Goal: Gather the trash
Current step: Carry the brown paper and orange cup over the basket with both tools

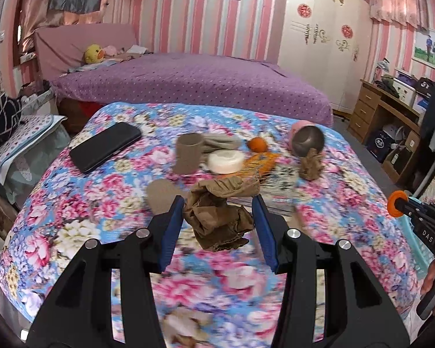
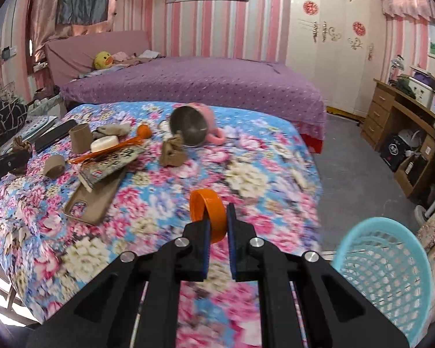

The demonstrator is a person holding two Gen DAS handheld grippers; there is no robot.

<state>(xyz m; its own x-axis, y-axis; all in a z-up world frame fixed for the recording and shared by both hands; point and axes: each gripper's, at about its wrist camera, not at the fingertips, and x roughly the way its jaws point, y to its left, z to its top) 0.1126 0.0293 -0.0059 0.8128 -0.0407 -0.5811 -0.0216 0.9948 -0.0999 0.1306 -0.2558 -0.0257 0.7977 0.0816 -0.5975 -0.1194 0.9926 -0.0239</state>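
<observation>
The right claw (image 2: pixel 217 226) is pinched tight on an orange bottle cap (image 2: pixel 207 217), with the blue trash basket (image 2: pixel 391 275) just beside it on its right, likely so the cap can drop in. The left claw (image 1: pixel 219 220) is clamped on a crumpled brown paper wad (image 1: pixel 220 220), lifted off the flowery table cover (image 1: pixel 72 203). Farther ahead of the right claw lie another brown paper wad (image 2: pixel 172 152) and a tipped metal bowl (image 2: pixel 188 126), probably waiting their turn.
</observation>
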